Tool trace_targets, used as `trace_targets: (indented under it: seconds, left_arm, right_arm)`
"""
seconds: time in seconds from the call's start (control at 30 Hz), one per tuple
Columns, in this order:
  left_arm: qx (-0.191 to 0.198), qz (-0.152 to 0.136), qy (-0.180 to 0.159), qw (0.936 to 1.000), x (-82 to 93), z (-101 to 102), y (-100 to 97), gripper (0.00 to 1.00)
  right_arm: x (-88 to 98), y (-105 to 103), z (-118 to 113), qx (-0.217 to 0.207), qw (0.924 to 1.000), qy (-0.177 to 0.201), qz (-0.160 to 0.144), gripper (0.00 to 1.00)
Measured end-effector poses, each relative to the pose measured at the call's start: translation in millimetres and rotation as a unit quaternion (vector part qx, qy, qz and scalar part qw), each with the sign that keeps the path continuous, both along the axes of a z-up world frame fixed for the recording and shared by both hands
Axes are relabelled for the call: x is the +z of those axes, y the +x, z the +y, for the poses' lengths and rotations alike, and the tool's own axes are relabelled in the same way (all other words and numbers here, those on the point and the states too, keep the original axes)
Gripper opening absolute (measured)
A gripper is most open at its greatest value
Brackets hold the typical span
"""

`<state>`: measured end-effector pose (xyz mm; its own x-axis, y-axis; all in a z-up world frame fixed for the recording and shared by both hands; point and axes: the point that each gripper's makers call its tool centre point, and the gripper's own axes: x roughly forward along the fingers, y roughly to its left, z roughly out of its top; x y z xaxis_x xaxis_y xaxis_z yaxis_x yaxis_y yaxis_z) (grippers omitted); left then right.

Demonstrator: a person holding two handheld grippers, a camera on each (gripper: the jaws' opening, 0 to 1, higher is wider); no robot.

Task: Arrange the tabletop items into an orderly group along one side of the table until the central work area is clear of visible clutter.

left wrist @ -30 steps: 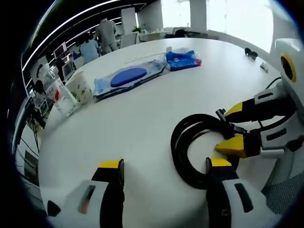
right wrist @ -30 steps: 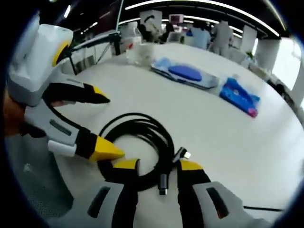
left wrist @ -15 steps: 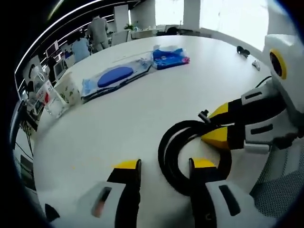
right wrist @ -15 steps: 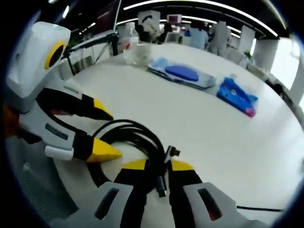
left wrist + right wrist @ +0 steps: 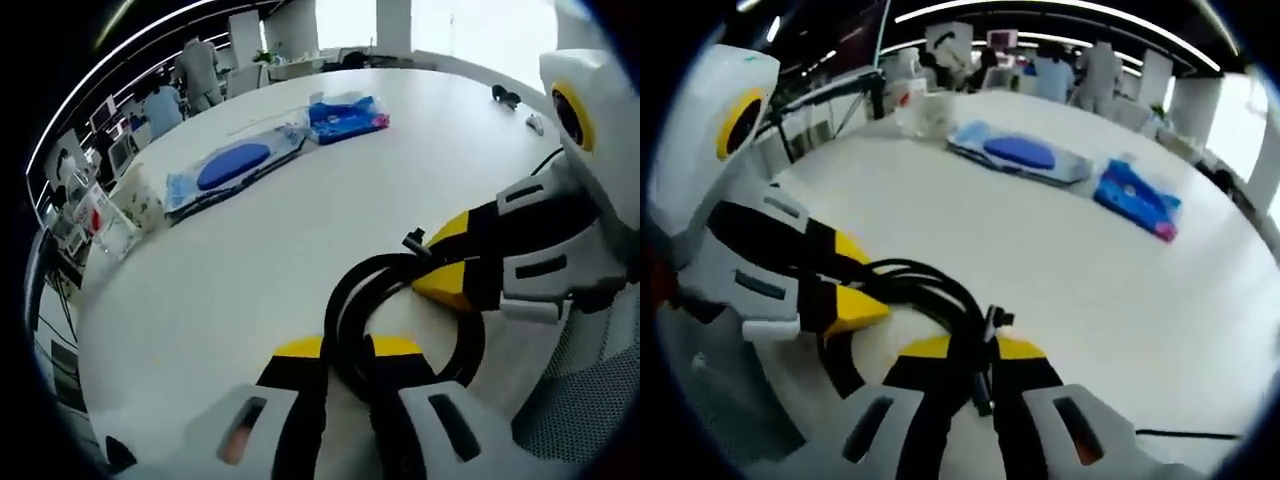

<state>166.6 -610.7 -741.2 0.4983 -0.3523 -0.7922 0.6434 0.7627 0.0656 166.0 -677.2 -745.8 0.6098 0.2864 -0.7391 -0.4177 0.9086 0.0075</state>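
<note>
On the white round table (image 5: 300,210), near its edge, lies a coiled black cable (image 5: 395,315), and both tools are clamped on it. In the left gripper view, the left gripper (image 5: 348,350) has its 2 yellow-tipped jaws nearly together, squeezing the strands of the coil's near side. The right gripper (image 5: 440,262) comes in from the right and pinches the far side of the same coil, close to a small plug end.

In the right gripper view, the right gripper (image 5: 972,350) is closed on the cable (image 5: 930,290) with the connector ends poking up between its jaws (they stand only a cable's width apart). The left gripper (image 5: 855,280) grips the loop from the left.

Well apart across the table rest a clear packet with a blue oval inside (image 5: 235,168) and a smaller blue packet (image 5: 345,112); a clear container (image 5: 925,110) stands near the far rim.
</note>
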Motion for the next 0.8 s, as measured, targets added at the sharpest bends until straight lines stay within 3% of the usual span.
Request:
trace_targets:
  seconds: [0.4,0.8]
  left_arm:
    - [0.009,0.018,-0.005,0.9998,1.6,3.7,2.2,0.11]
    - [0.022,0.01,-0.031,0.9992,20.8,-3.2,25.5,0.09]
  right_arm:
    - [1.2,-1.1,0.5,-0.016,0.9996,0.018,0.015,0.09]
    - [23.6,20.8,-7.7,-0.042,0.9985,0.028,-0.022,0.09]
